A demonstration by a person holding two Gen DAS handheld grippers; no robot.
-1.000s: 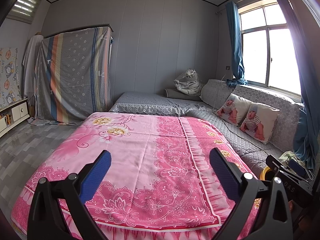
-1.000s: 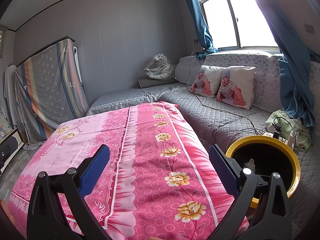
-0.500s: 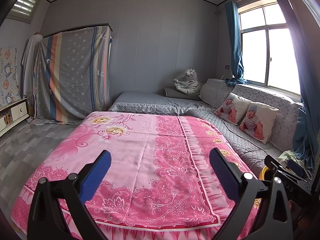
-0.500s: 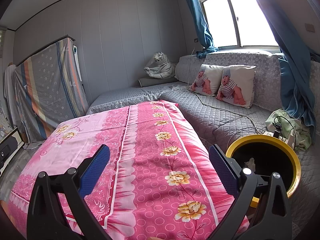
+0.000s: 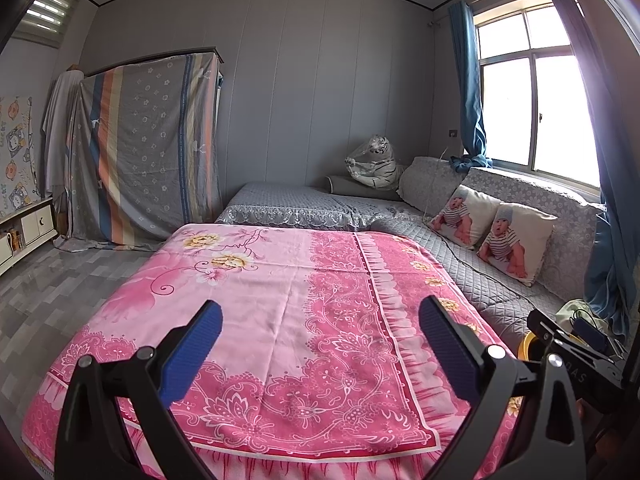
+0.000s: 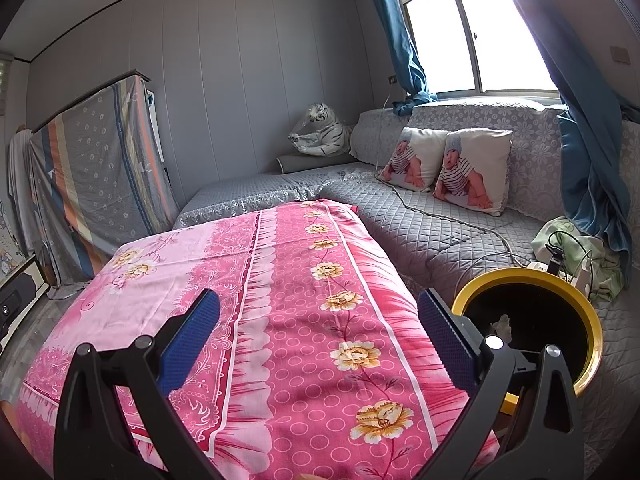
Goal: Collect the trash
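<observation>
Left wrist view: the left tongs (image 5: pixel 318 334) are held wide apart with nothing between the blue pads, above the pink floral bedspread (image 5: pixel 280 300). Compared with a second ago, barely any shift is seen; the bed is merely framed slightly lower. In the right wrist view the right tongs (image 6: pixel 318 334) are likewise spread wide and empty. Just right of their right finger, the yellow-rimmed black round bin (image 6: pixel 592 344) is seen, with a pale crumpled scrap (image 6: pixel 502 326) inside. No loose trash is seen on the bedspread, so collection is judged nearly finished or paused.
</observation>
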